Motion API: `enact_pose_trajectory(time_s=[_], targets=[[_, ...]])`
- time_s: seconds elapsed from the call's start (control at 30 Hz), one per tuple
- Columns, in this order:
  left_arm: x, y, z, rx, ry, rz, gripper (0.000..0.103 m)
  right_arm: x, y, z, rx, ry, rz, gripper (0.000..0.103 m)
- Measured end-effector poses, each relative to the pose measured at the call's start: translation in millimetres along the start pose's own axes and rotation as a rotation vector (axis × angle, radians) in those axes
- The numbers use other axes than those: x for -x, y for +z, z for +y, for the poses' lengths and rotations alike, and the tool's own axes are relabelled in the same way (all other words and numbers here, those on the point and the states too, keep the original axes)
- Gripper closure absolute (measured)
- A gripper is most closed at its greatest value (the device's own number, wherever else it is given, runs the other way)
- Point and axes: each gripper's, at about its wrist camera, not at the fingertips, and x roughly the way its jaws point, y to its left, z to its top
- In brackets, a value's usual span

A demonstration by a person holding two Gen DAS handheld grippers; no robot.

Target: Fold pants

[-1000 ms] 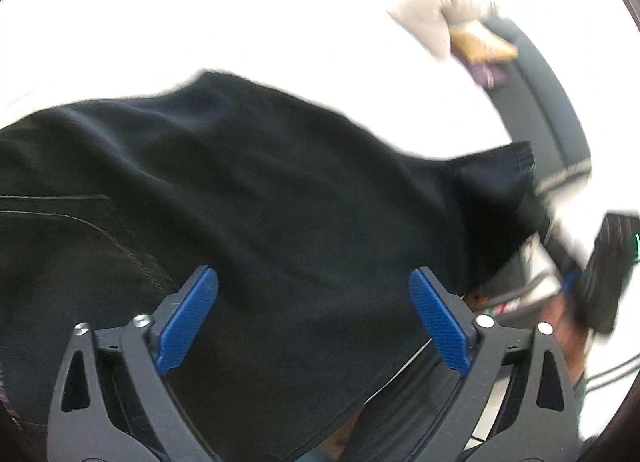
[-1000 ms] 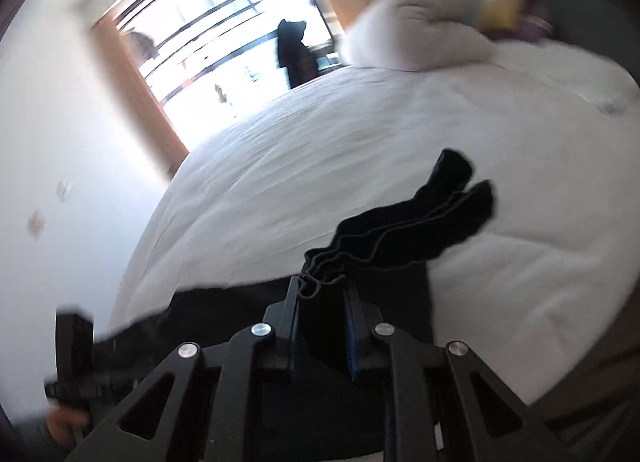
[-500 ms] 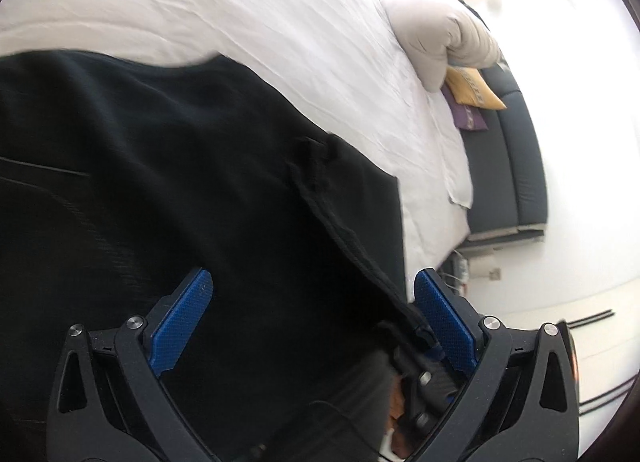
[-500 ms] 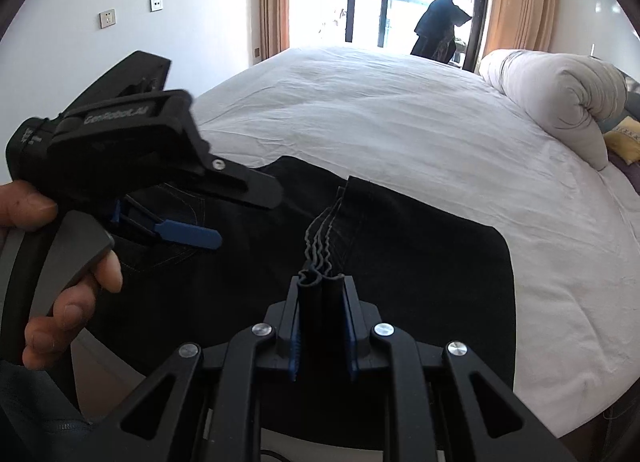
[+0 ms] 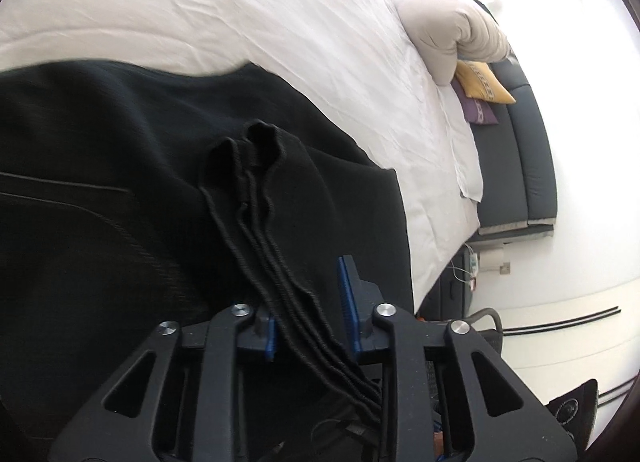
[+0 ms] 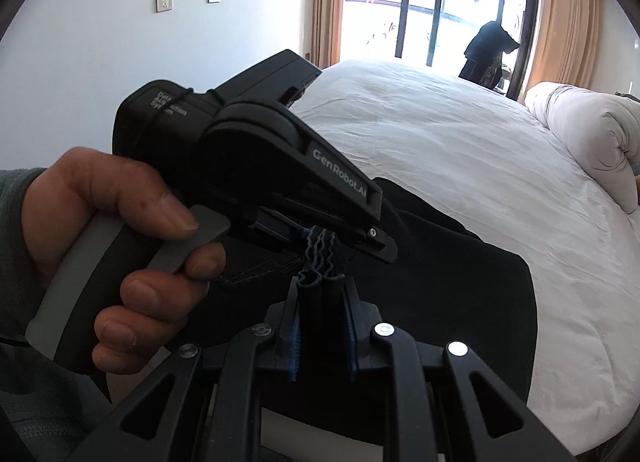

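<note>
In the left wrist view, the black fabric pants [image 5: 132,190] lie spread over the white bed sheet [image 5: 224,10] and fill the left and lower part of the picture. A bundle of stacked hem edges with thick seams runs from the middle of the cloth down between the two blue-padded fingers of the left gripper [image 5: 310,314]. The fingers stand narrow, with the bundle between them; the left pad touches the cloth, but beside the right pad a small gap shows, so I cannot tell if the grip is fully closed. Behind the pants, a rolled white duvet [image 5: 448,34] lies at the far end of the bed. Next to it a yellow cushion [image 5: 482,82] and a purple cushion [image 5: 478,112] rest on a dark grey sofa [image 5: 520,166].

In the right wrist view, the right gripper [image 6: 322,326] is closed on the same bundle of pants [image 6: 460,286] edges, which stands up between its blue pads. Just above it, the left gripper [image 6: 320,236] comes from the left side, and the wavy edges reach up between its fingers. A hand [image 6: 120,242] holds its grey handle and presses the trigger. The rest of the pants lies flat on the white bed sheet [image 6: 460,150]. Behind the bed, orange curtains [image 6: 328,2] hang beside a glass balcony door [image 6: 440,2].
</note>
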Motion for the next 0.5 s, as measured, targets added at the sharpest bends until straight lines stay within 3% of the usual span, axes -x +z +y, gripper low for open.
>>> enact_pose_trajectory(time_s=[0.1, 0.37, 0.43, 0.5], targets=[[19.8, 0.5, 13.2, -0.012, 0.021, -0.021, 0.087, -2.9, 4.7, 2.5, -0.008, 0.015, -0.001, 0.084], [39.4, -3.1, 45.5, 0.023, 0.079, -0.033, 0.088, -19.1, 10.8, 12.6, 0.015, 0.06, 0.028, 0.083], [41.9, -4.7, 56.8, 0.048, 0.097, -0.031, 0.087, -31.0, 0.1, 12.2, 0.008, 0.082, 0.075, 0.078], [50.8, -4.5, 61.4, 0.051, 0.138, -0.046, 0.087, -50.0, -10.9, 7.4, -0.051, 0.151, 0.168, 0.064]])
